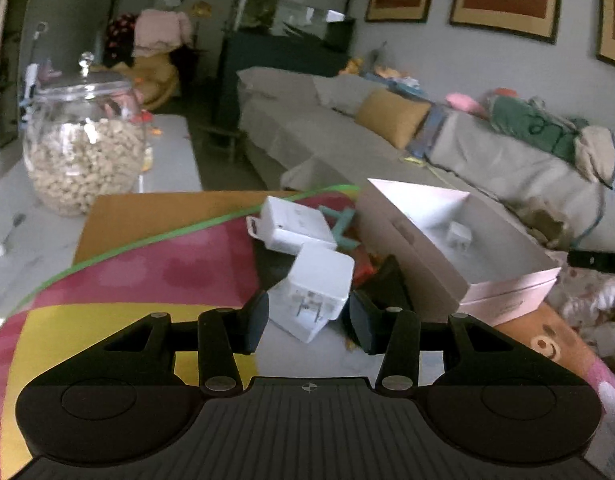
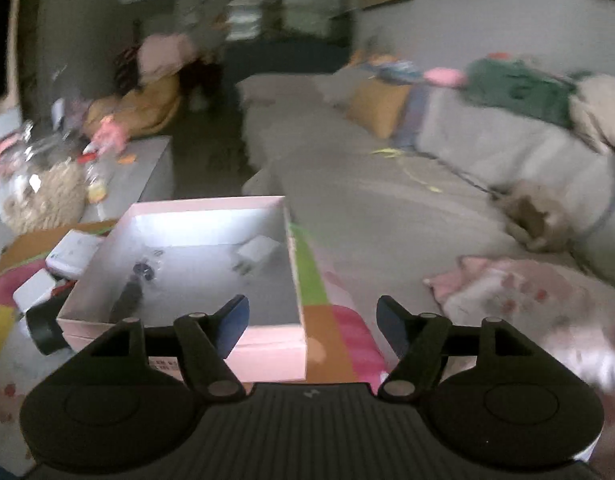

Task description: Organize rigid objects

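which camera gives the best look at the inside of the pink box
The right wrist view. It looks down into the open pink cardboard box, showing its pale floor, a small white plug adapter and a dark item. The left wrist view sees the box from the side, tilted; its near wall hides most of the floor.

white charger (image 1: 315, 292): smooth glossy plastic, metal prongs | pink box (image 1: 459, 248): matt cardboard | jar (image 1: 83, 148): clear shiny glass | left gripper (image 1: 307, 316): matt black plastic | sofa (image 1: 347, 140): soft cloth

Left tongs (image 1: 308, 317) and right tongs (image 2: 312, 325) agape.
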`<state>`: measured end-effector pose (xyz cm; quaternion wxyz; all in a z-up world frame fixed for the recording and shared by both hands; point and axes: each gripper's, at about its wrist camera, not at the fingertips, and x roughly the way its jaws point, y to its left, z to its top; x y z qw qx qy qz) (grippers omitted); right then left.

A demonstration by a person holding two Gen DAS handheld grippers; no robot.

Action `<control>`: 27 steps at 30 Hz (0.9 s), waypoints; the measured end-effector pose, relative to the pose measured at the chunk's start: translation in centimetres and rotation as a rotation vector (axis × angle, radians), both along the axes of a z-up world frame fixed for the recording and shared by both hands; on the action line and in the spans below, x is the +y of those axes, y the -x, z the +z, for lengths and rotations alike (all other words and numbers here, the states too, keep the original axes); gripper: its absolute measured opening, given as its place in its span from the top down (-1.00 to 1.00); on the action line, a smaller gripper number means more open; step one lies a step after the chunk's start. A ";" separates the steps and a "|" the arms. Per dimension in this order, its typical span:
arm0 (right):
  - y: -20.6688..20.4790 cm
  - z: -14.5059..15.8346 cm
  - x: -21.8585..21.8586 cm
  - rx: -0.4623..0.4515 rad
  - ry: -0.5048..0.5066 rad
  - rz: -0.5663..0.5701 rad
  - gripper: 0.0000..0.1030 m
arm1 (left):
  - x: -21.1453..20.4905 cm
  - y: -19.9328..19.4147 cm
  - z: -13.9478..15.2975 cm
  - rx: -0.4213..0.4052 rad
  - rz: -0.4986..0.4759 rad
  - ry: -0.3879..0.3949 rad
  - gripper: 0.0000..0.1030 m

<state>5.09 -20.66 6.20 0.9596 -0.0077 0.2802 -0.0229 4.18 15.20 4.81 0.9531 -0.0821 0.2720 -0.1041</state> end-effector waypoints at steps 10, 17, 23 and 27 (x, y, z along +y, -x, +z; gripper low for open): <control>-1.9 -3.5 1.5 0.123 -0.137 0.311 -0.43 | -2.5 3.2 -0.1 -0.016 0.099 0.028 0.05; -1.1 -5.7 2.4 0.067 -0.063 0.375 -0.43 | -6.9 2.0 0.6 -0.036 0.030 -0.120 0.05; 0.6 -6.0 1.6 0.009 -0.074 0.305 -0.43 | -8.6 -1.6 0.0 -0.015 -0.057 -0.242 0.04; 0.6 -6.3 1.6 0.015 -0.077 0.282 -0.43 | -8.5 -3.7 -0.7 0.004 -0.092 -0.245 0.04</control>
